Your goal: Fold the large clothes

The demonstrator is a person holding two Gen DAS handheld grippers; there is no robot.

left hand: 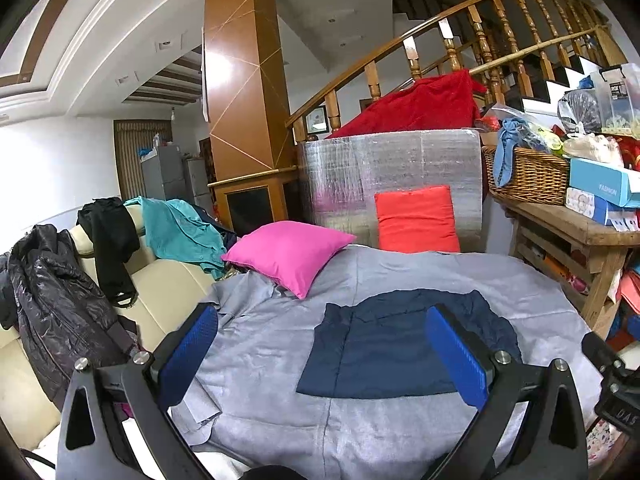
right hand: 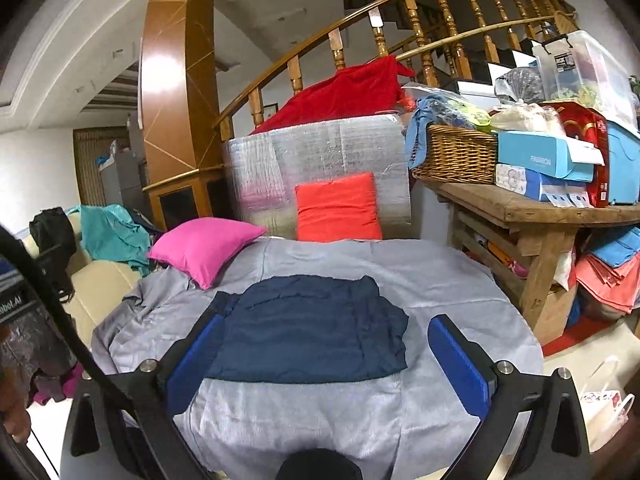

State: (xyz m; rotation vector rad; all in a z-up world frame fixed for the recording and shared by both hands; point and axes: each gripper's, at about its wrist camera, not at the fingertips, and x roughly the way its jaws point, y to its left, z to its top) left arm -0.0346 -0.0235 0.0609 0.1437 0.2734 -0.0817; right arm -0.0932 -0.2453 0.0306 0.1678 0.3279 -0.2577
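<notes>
Navy garment (left hand: 404, 348) — folded to a compact rectangle, lying flat at centre frame on the grey sheet (left hand: 400, 432); placed mid-sheet, apparently so every edge stays reachable from the near side. Right margin slightly rumpled, left edge straight.

Left tool (left hand: 322, 356) — jaws spread wide, nothing between the blue pads (left hand: 456, 356); held above the near edge of the sheet, lower centre of the left view, clear of the fabric. Released.

Right tool (right hand: 326, 360) — likewise parted and empty, lower centre of the right view, framing the garment's near corners without touching them. Released.

Judged state of task: this piece looks finished or nearly so; both tools hanging back suggests inspection or a pause before the next item.

Pink pillow (left hand: 290, 254) — upper left of the sheet, just beyond the garment, tilted against the sofa side; kept clear of the folding zone.

Orange cushion (left hand: 416, 220) — propped upright against the silver-wrapped block (left hand: 352, 176), far edge of the sheet.

Teal garment (left hand: 180, 228), black garment (left hand: 110, 236), dark jacket (left hand: 52, 308) — draped over the cream sofa (left hand: 172, 284), left of frame; probably the waiting pile.

Wooden surface (right hand: 540, 208) — right of frame, loaded with boxes and a wicker basket (right hand: 456, 156).
</notes>
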